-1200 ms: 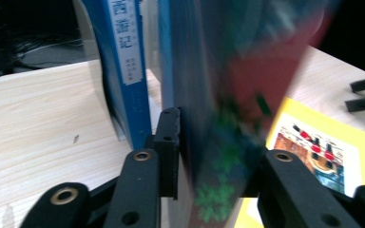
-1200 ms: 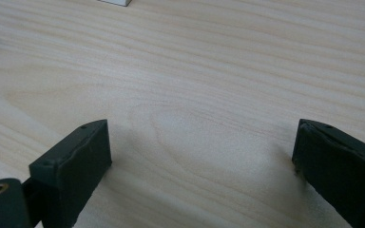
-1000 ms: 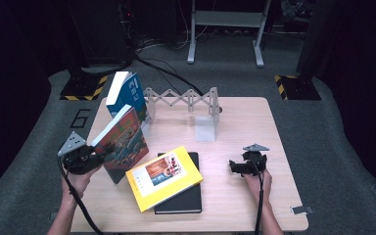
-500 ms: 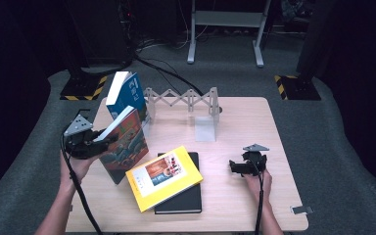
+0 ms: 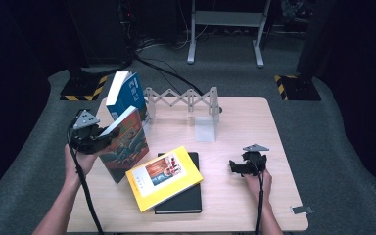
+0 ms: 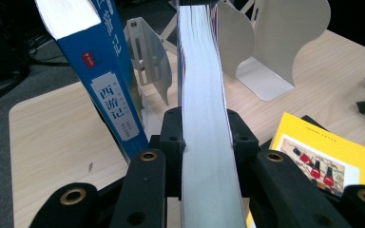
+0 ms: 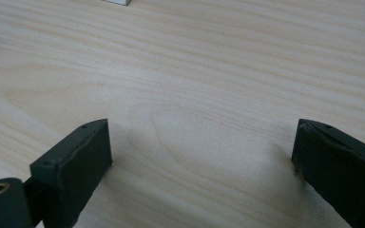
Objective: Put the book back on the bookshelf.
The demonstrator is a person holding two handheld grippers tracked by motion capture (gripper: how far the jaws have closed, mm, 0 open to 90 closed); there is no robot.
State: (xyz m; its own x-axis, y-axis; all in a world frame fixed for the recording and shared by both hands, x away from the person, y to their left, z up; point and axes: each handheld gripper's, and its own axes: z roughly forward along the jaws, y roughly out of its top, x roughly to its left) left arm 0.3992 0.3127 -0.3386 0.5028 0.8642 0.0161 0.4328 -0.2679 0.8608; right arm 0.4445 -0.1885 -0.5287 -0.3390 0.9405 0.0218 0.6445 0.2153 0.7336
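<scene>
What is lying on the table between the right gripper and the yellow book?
Nothing: in the high view, bare table separates the right gripper from the yellow book.

We see the held book (image 5: 125,142) just before the upright book (image 5: 127,93); right of them, one flat book (image 5: 164,176) lies on another (image 5: 186,203).

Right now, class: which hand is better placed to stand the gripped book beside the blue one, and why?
Left. The left gripper is clamped on the orange-covered book right beside the blue book; the right gripper rests open, apart, on the table.
</scene>
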